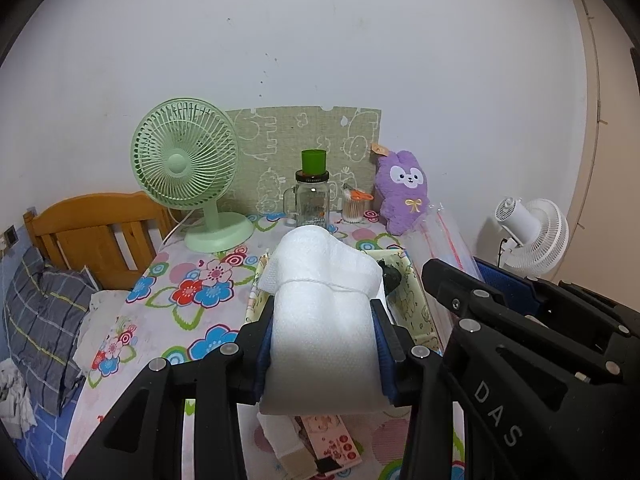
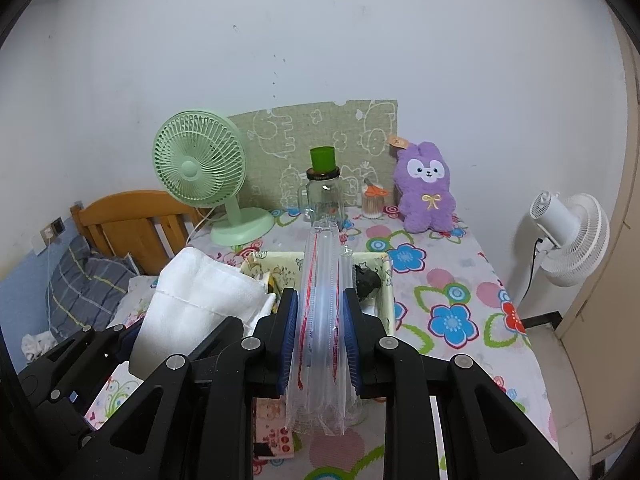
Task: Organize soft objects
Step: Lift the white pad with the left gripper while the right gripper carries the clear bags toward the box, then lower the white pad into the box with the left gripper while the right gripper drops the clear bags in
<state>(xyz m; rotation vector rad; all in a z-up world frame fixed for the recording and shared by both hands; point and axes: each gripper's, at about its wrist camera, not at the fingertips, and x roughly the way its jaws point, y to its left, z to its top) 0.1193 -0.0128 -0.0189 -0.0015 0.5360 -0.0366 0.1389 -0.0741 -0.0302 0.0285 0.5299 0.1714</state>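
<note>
A white, bubbly foam sheet roll point(image 1: 324, 308), tied round with thread, sits clamped in the left tongs point(image 1: 322, 344) above the flowered bench point(image 1: 192, 292). The right tongs point(image 2: 320, 340) pinch a clear zip bag point(image 2: 322, 320). Beyond lies a yellow fabric bin point(image 2: 386, 280) holding something dark. Far back stand a green fan point(image 1: 188, 168), glass jar point(image 1: 312, 200) and purple plush rabbit point(image 1: 404, 192).

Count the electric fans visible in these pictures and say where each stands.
2. The pale green desk fan stands on the table's back left; the white fan stands beyond the table's right edge.
</note>
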